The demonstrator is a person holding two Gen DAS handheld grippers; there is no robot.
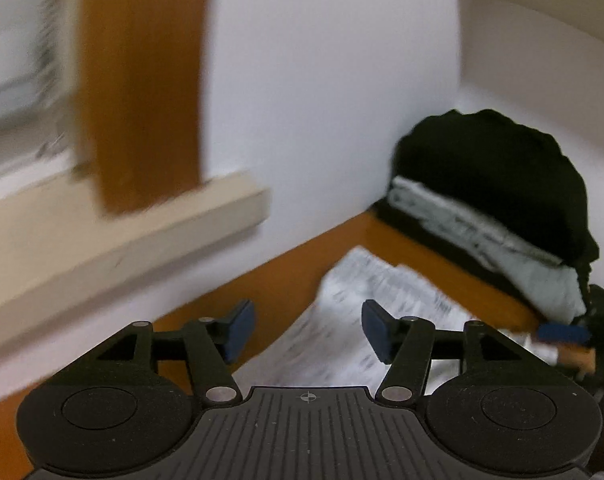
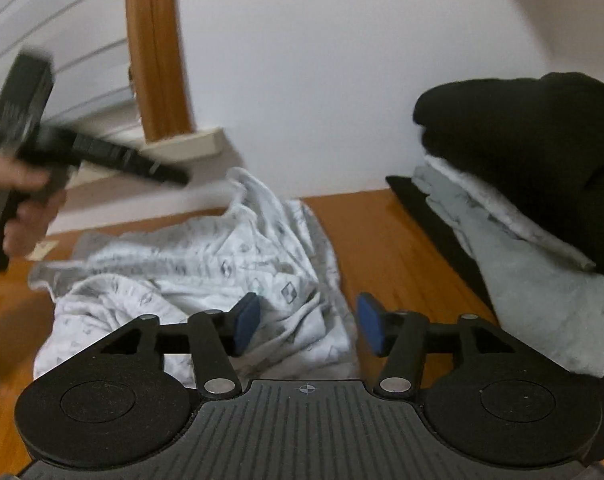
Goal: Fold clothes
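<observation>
— While the white wall (image 2: 322, 60) is filling most of both views, what is lying in front of you?

— I am looking down at the wooden bench (image 2: 386, 248), which is running up to that wall. Against the wall on my right, a pile of clothes is sitting on the bench: a black garment (image 2: 522, 132) is lying on top of a folded grey one (image 2: 542, 292).

— And the piece being folded?

— The white patterned garment (image 2: 206, 264) is lying crumpled on the bench, left of the pile and apart from it. Neither gripper is holding it.

— How are the grippers standing?

— My right gripper (image 2: 308, 322) is hovering over the near edge of that garment with its blue pads (image 2: 368, 328) apart and nothing between them. My left gripper (image 1: 308, 330) is standing apart too, empty, with the same garment lying blurred beyond it. In the right wrist view my left hand (image 2: 20, 208) is gripping its handle at the left edge, above the bench.
</observation>
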